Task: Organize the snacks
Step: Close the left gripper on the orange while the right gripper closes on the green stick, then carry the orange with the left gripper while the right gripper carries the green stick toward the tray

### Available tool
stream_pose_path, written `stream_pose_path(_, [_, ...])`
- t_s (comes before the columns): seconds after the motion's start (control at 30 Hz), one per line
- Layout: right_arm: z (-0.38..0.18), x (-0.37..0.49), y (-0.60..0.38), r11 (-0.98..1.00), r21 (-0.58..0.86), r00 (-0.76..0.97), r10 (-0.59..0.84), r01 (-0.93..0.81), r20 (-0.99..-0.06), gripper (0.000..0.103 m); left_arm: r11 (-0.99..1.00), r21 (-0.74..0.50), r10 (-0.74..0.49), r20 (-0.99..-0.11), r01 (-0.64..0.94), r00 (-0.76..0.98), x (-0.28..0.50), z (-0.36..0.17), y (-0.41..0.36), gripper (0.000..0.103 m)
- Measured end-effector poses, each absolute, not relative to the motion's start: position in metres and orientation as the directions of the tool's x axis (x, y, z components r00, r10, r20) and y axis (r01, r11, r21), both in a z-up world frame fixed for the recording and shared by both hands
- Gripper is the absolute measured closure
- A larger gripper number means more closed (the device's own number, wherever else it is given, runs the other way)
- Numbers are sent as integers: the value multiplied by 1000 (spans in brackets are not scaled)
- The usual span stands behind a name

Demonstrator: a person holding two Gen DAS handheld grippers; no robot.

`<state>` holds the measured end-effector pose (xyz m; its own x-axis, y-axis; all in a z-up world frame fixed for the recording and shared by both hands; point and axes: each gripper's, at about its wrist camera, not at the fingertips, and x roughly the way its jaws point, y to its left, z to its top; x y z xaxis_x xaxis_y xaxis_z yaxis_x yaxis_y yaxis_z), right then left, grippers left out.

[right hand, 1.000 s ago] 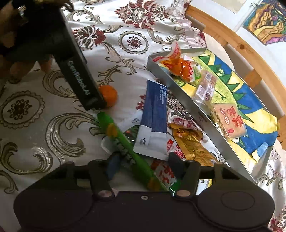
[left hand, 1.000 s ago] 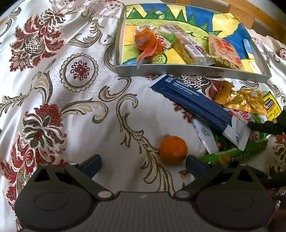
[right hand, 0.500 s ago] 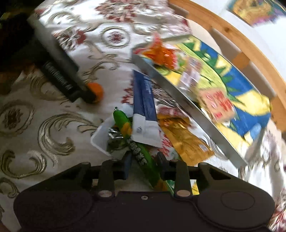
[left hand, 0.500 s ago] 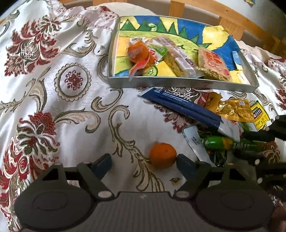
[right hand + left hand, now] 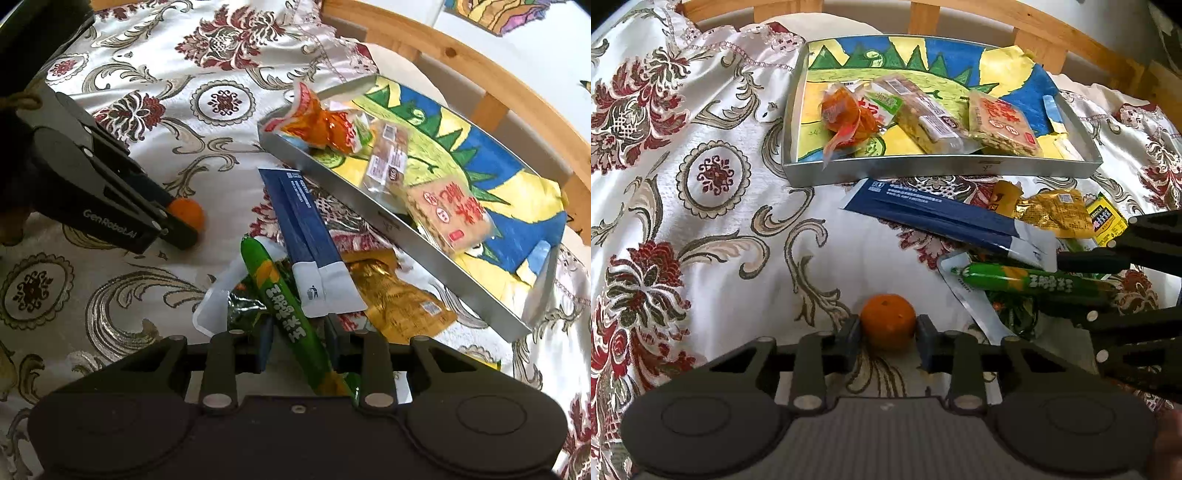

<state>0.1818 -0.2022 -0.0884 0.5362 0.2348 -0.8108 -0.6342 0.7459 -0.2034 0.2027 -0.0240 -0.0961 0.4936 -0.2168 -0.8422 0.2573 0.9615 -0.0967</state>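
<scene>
1. You work over a floral cloth (image 5: 746,288) with a silver tray (image 5: 942,170) on it.
2. Your left gripper (image 5: 888,334), jaws just closed, clamps the orange (image 5: 888,321) on the cloth.
3. Your right gripper (image 5: 299,341) pinches the green sausage stick (image 5: 284,314); its long axis points up-left from the fingers, over the packets.

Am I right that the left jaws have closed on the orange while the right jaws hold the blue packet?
Not quite: the right gripper holds the green sausage stick, not the blue packet, as the right wrist view shows. The left gripper does grip the orange.
</scene>
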Motion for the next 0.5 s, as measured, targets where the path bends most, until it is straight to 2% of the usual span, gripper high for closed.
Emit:
stream_pose_path(0.1, [-91,179,-199,722,-230,544,235,-653,-806,64,963,-101,-218,-840,251,497,202,-95,-24,68])
stream_pose_path(0.23, [-96,168,-189,656,-318,575,217,-684,-789,76,967,-104,-211,-841,233,498,200,-94,-23,69])
stream_pose_path(0.5, [-104,144,-172,512,-485,637,170,-709,-752,80,972,-110,-208,-820,209,534,195,-84,-21,69])
